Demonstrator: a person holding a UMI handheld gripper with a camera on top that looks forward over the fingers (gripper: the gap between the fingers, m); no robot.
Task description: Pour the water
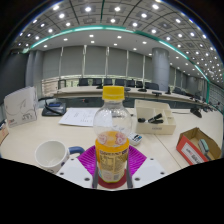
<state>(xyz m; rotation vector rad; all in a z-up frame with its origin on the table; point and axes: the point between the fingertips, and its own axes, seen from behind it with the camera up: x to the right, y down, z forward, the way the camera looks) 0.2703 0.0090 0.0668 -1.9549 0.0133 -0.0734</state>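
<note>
A clear plastic bottle [112, 135] with a yellow cap and a yellow label stands upright between my gripper's [112, 172] fingers. Both magenta pads [89, 158] press against its lower body, so the gripper is shut on the bottle. A white mug [52, 154] stands on the table to the left of the bottle, beside the left finger. The bottle's base is hidden behind the gripper.
A white tray [157, 121] with small dark items sits beyond the bottle to the right. A red and white box [198, 148] lies at the right. Papers [78, 117] and a white stand [21, 105] sit to the left on the light table [30, 138].
</note>
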